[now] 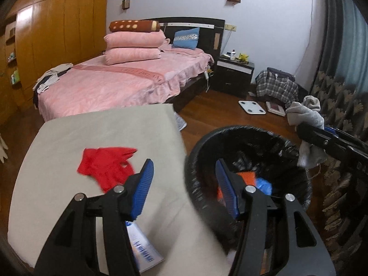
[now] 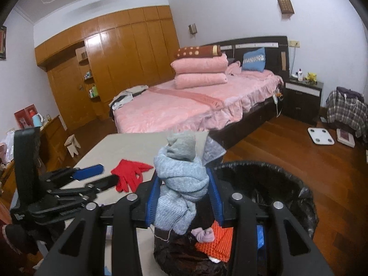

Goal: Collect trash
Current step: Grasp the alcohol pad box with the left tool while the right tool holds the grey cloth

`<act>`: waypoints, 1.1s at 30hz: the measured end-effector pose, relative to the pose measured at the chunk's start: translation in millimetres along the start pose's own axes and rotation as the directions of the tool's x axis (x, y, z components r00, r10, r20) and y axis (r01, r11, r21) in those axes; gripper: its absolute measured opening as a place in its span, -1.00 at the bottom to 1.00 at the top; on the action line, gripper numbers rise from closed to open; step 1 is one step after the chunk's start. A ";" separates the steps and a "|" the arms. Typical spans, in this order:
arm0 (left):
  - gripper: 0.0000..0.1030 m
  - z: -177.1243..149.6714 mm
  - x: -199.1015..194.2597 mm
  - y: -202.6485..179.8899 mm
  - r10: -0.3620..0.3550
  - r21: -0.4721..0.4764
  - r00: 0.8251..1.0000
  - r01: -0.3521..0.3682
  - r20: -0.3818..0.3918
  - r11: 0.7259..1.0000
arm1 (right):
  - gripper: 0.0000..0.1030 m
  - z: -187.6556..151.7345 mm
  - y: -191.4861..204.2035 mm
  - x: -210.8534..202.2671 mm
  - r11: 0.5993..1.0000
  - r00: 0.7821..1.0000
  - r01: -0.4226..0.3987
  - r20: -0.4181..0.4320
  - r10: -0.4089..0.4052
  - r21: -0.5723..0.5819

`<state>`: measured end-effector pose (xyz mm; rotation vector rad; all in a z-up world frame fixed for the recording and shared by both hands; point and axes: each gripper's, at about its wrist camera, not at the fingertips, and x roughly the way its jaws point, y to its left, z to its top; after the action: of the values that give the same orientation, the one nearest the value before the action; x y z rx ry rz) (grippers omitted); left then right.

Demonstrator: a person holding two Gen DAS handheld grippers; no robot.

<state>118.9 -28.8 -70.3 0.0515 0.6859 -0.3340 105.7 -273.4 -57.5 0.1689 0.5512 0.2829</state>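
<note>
Partly done, judging by the round waste bin lined with a black plastic bag: already holding an orange knitted piece, something blue and a small pale pink scrap.

Clamped in the right hand-held gripper: a crumpled grey-blue knitted cloth, pinched between the blue pads, bunched above them and trailing below, with a loose thread hanging. Held just at the near-left rim of the bin, above or beside the opening; not yet dropped in. Likely the step in hand: carrying this cloth over the bin mouth and letting go.

Left hand-held gripper about half open, nothing between the blue pads, hovering over the right edge of the beige-topped bench, where bench and bin meet.

Still to collect, as far as can be seen: a red fabric glove lying flat on the bench, left of the left gripper and near it; and a white and blue printed packet at the near edge of the bench, partly hidden under the gripper's frame. Probably next for the free left gripper: the red glove.

Farther off, a pink-covered bed, not part of the work by the look of it.
</note>
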 end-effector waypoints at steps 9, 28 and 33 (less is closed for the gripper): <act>0.54 -51.4 13.6 26.7 0.054 -0.024 0.997 -0.055 -0.056 0.998 | -0.24 -43.5 17.2 35.9 1.000 0.997 -0.029 -0.070 0.030 0.007; 0.61 -105.3 39.3 71.6 0.146 -0.172 0.973 -0.177 -0.178 0.969 | -0.24 -65.1 64.3 89.1 0.993 0.980 -0.113 -0.171 0.105 -0.040; 0.61 -108.5 54.1 67.5 0.168 -0.166 0.964 -0.203 -0.206 0.965 | -0.24 -68.5 68.0 95.3 0.992 0.976 -0.119 -0.189 0.109 -0.039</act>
<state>113.0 36.5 -192.7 -0.0305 0.8928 -0.0825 131.6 -173.9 -146.0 0.1261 0.7205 0.4269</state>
